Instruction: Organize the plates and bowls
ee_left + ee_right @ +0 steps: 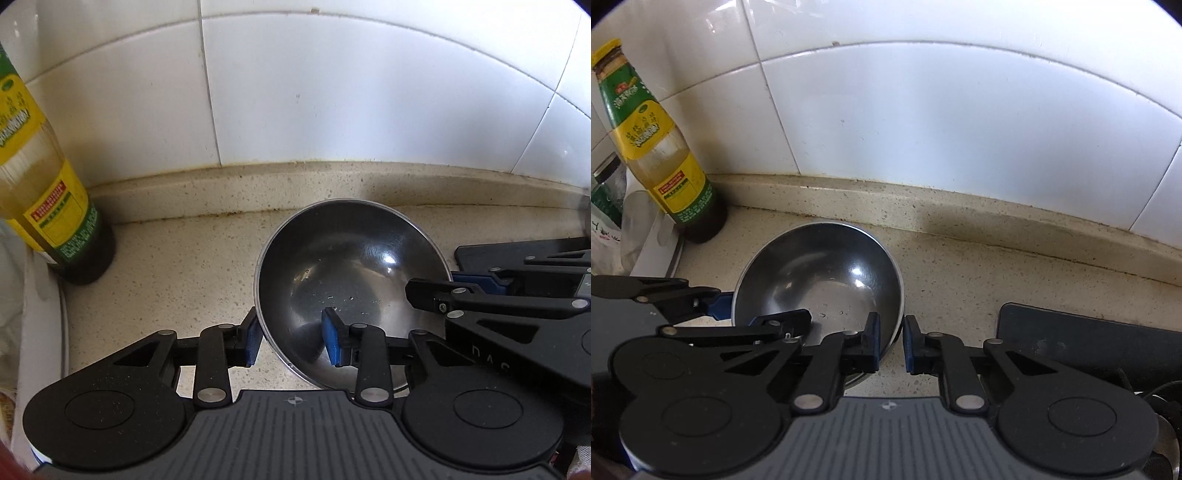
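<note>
A steel bowl (pixel 351 266) sits on the speckled counter near the tiled wall, with water drops inside; it also shows in the right wrist view (pixel 820 280). My left gripper (pixel 291 338) is open and straddles the bowl's left rim, one blue pad (pixel 253 341) outside and one inside, with a gap to the rim. My right gripper (pixel 891 343) is open and straddles the bowl's right rim, one pad (pixel 873 341) inside, one outside. Each gripper shows in the other's view: the right gripper (pixel 443 291) and the left gripper (pixel 716 310).
A yellow-and-green labelled bottle (pixel 48 206) stands at the left by the wall, also in the right wrist view (pixel 665 158). A white object (pixel 37 314) and a jar (pixel 605 184) lie at far left. A flat black slab (pixel 1089 339) lies on the counter at right.
</note>
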A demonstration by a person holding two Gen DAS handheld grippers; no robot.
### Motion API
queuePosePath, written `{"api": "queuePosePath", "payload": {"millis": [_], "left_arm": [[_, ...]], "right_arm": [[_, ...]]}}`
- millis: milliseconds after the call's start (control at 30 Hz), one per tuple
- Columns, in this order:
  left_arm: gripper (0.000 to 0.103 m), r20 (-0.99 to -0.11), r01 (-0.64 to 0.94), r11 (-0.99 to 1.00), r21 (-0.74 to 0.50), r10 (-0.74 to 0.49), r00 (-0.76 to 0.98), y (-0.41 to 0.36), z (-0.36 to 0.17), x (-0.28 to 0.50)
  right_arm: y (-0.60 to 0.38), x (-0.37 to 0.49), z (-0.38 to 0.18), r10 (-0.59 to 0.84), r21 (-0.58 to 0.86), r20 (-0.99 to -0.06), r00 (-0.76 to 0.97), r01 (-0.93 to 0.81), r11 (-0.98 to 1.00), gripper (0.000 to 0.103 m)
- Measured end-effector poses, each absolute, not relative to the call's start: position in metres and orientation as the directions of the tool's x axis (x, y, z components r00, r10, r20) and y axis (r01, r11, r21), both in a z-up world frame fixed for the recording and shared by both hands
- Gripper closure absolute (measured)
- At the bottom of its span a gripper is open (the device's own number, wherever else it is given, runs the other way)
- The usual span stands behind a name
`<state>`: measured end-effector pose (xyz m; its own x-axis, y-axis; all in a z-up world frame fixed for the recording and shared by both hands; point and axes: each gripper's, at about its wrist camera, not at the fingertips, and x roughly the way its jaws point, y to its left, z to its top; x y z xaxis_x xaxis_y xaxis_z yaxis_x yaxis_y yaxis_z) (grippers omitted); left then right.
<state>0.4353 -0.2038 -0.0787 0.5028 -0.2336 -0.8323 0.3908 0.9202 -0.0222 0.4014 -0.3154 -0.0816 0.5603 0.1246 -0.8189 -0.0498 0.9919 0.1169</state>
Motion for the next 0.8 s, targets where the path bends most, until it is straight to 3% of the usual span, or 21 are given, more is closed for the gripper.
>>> {"api": "queuePosePath", "payload": {"millis": [800], "left_arm": [[0.058, -0.714, 0.397, 0.917, 0.042, -0.25, 0.654, -0.189, 0.008, 0.341]], "right_arm": [[-0.307, 0.306, 0.009, 0.144, 0.109, -0.705, 0.694, -0.096, 0.989, 0.087]]}}
